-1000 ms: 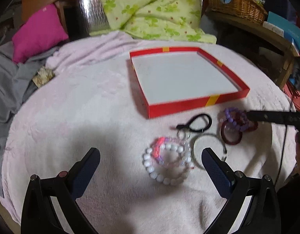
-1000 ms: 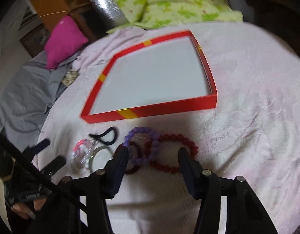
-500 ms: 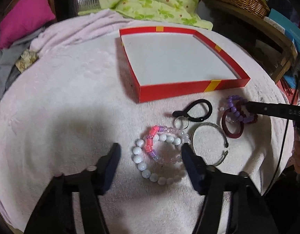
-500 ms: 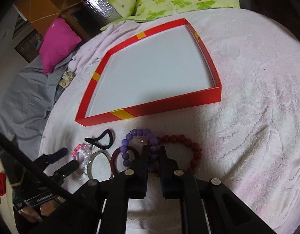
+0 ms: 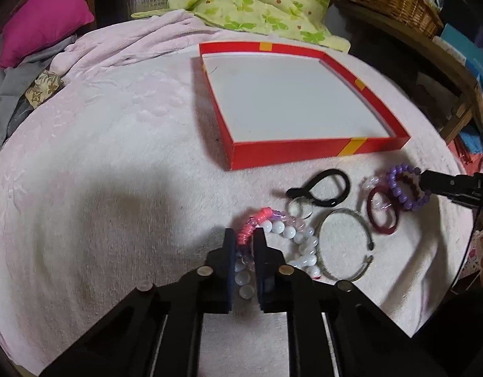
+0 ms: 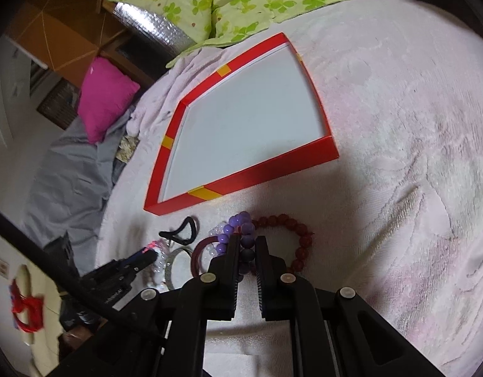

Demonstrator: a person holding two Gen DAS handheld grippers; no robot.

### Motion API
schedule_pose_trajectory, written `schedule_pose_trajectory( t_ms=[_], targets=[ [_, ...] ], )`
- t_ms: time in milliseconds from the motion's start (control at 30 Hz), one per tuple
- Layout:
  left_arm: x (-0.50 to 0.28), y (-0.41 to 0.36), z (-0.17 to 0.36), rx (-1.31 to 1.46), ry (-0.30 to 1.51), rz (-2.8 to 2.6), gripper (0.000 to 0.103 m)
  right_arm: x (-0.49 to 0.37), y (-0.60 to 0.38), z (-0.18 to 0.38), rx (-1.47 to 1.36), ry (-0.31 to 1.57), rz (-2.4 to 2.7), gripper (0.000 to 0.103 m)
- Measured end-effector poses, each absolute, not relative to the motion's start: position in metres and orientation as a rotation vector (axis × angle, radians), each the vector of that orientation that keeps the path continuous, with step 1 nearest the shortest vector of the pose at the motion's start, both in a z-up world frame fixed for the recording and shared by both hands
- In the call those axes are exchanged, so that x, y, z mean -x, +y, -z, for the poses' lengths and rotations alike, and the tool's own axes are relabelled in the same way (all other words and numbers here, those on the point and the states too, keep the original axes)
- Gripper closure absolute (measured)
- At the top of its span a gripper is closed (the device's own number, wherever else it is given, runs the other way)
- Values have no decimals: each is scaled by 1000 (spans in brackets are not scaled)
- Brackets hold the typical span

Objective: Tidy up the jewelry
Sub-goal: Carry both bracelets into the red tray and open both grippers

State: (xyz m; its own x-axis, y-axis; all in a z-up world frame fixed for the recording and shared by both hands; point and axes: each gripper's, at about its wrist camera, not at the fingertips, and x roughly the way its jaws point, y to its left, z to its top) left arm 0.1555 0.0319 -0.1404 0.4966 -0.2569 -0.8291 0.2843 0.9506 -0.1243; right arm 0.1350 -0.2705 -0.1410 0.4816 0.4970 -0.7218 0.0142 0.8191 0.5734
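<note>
1. Currently, the left gripper [image 5: 244,235] is clenched on the white bead bracelet [image 5: 299,249] together with the pink-and-clear bead strand [image 5: 257,220] that is tangled with it; beads can be seen squeezed between the two pads.
2. The right gripper [image 6: 245,242] is likewise clamped, on the purple bead bracelet [image 6: 241,229], with several purple beads caught between its pads.
3. All the jewelry is laid on the pale pink blanket [image 5: 115,157], just in front of the near wall of the red tray [image 5: 304,154], whose white floor holds nothing yet.
4. The beaded pieces are judged to be light and limp, probably strung on elastic: they can be expected to sag and swing once lifted, and round beads may roll out of a loose pinch. A hold across the strand, with a bead seated between the pads, seems safest.
5. The dark red bead bracelet [image 6: 299,242] lies touching the purple one and may be dragged along; the same risk is judged for the two strands in the left grip.
6. The silver open bangle [image 5: 345,245] and the maroon ring bangle [image 5: 383,216] look stiff and smooth, so slipping is likely; each would best be taken across its rim.
7. The black clip with its key ring [image 5: 323,188] appears rigid and is best gripped on the loop.
</note>
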Motion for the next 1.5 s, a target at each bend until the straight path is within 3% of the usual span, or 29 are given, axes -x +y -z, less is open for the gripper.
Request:
schedule_pose_trajectory(
  t_ms=[400, 600, 633, 733, 867, 933, 1133, 1267, 1500],
  targets=[
    [-142, 51, 113, 56, 886, 380, 94, -135, -271, 128, -657, 940, -393, 92],
    [-142, 57, 116, 48, 912, 353, 94, -139, -266, 126, -655, 932, -403, 92],
    [-142, 56, 117, 40, 915, 350, 89, -139, -266, 127, -649, 937, -396, 92],
    [-141, 53, 123, 17, 941, 361, 53, -139, -269, 128, -648, 939, -384, 92],
    [-139, 44, 133, -26, 975, 369, 52, -139, -270, 131, -655, 949, -380, 92],
    [-141, 41, 137, -34, 988, 352, 53, -139, -268, 131, -652, 954, -389, 92],
    [-147, 31, 141, -54, 999, 375, 86, -139, -263, 133, -634, 969, -392, 92],
    [-152, 32, 137, -42, 988, 377, 95, -138, -263, 133, -631, 970, -393, 92],
    [-142, 34, 120, 7, 908, 441, 95, -136, -261, 127, -648, 937, -430, 92]
  ],
)
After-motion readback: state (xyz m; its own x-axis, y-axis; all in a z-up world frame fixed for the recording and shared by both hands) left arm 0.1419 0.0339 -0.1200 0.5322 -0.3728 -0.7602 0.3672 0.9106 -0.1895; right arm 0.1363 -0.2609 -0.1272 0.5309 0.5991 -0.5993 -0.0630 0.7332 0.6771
